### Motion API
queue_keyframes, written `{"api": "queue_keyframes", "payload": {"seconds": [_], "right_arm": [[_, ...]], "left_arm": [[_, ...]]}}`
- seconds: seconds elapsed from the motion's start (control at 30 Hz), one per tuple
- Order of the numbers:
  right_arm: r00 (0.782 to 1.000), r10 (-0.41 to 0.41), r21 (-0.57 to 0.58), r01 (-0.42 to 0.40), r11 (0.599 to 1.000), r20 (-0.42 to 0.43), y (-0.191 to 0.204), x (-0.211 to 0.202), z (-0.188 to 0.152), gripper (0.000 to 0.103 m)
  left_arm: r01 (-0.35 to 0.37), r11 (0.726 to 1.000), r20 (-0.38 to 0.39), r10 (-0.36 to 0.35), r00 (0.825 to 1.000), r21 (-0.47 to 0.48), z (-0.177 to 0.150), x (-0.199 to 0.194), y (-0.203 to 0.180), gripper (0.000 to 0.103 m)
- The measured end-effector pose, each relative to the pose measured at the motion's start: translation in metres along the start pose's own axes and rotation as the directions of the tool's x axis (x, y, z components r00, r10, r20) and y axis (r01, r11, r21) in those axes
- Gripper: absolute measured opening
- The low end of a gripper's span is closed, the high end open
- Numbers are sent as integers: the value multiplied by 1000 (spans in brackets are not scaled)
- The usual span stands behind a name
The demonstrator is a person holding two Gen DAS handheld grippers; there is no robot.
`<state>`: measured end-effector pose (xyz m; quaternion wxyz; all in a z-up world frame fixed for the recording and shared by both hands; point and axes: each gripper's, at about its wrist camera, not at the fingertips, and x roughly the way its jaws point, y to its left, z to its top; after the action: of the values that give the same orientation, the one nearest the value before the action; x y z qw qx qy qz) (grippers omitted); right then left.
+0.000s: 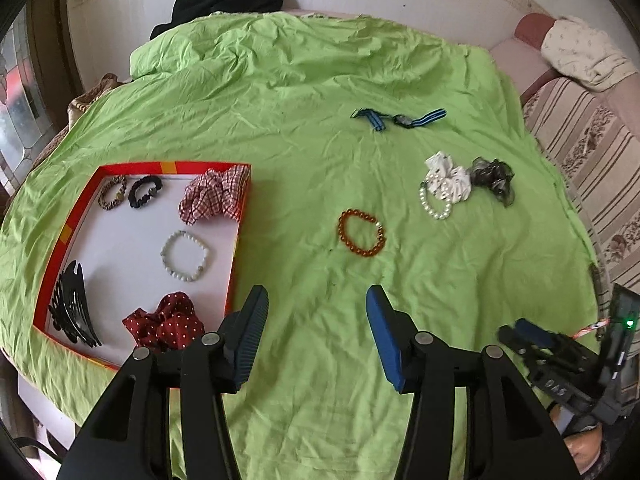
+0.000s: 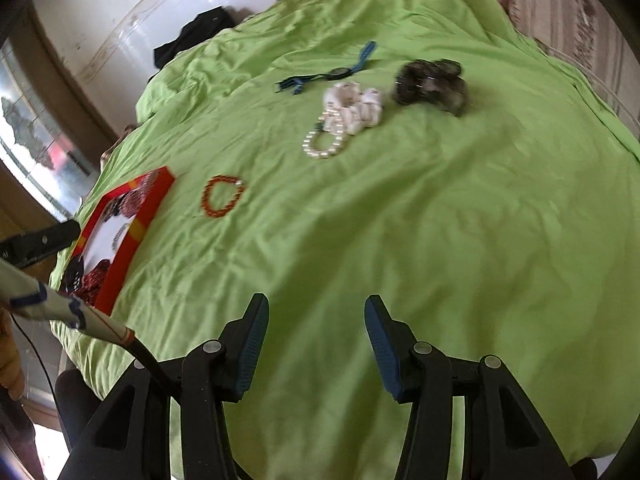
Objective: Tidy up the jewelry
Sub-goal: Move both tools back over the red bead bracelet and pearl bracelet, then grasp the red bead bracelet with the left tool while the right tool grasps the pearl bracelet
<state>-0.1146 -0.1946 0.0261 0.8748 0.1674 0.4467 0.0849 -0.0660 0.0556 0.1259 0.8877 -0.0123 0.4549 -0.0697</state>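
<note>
A red-rimmed tray (image 1: pixel 236 236) on the left holds two small hair ties, a checked scrunchie (image 1: pixel 214 196), a pale bead bracelet (image 1: pixel 185 255), a black claw clip (image 1: pixel 74 312) and a red dotted scrunchie (image 1: pixel 164 322). On the green sheet lie an amber bead bracelet (image 1: pixel 361 239) (image 2: pixel 222 196), a pearl bracelet (image 1: pixel 435 202) (image 2: pixel 323 145), a white scrunchie (image 1: pixel 448 176) (image 2: pixel 354 108), a grey scrunchie (image 1: pixel 493 178) (image 2: pixel 432 84) and a blue-strapped watch (image 1: pixel 400 118) (image 2: pixel 332 70). My left gripper (image 1: pixel 318 300) is open and empty, short of the amber bracelet. My right gripper (image 2: pixel 316 308) is open and empty over bare sheet.
The green sheet (image 1: pixel 300 100) covers a bed or table. Black clothing (image 1: pixel 228 2) lies at the far edge. A striped sofa (image 1: pixel 580 140) with a folded cloth stands right. The right gripper's body (image 1: pixel 560 360) shows at lower right in the left wrist view.
</note>
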Motion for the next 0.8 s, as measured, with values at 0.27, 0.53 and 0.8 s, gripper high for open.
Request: {"api": "queue_keyframes", "payload": {"seconds": [0.27,0.53,0.8], "right_arm": [[1000,-7,31,7,1000,6,-22,6,11,54],[1000,0,25,0,1000,2,-24,38,53,54],[1000,15,41,-15,999,-10,-22,92,110,54]], "left_arm": [[8,1000,-39,-9,999,-26,8,35,-6,50],[30,999,-84,-34,996,-44,31,96,-16,50],[53,997,-136,-60,989,-51,51,156,-17,49]]}}
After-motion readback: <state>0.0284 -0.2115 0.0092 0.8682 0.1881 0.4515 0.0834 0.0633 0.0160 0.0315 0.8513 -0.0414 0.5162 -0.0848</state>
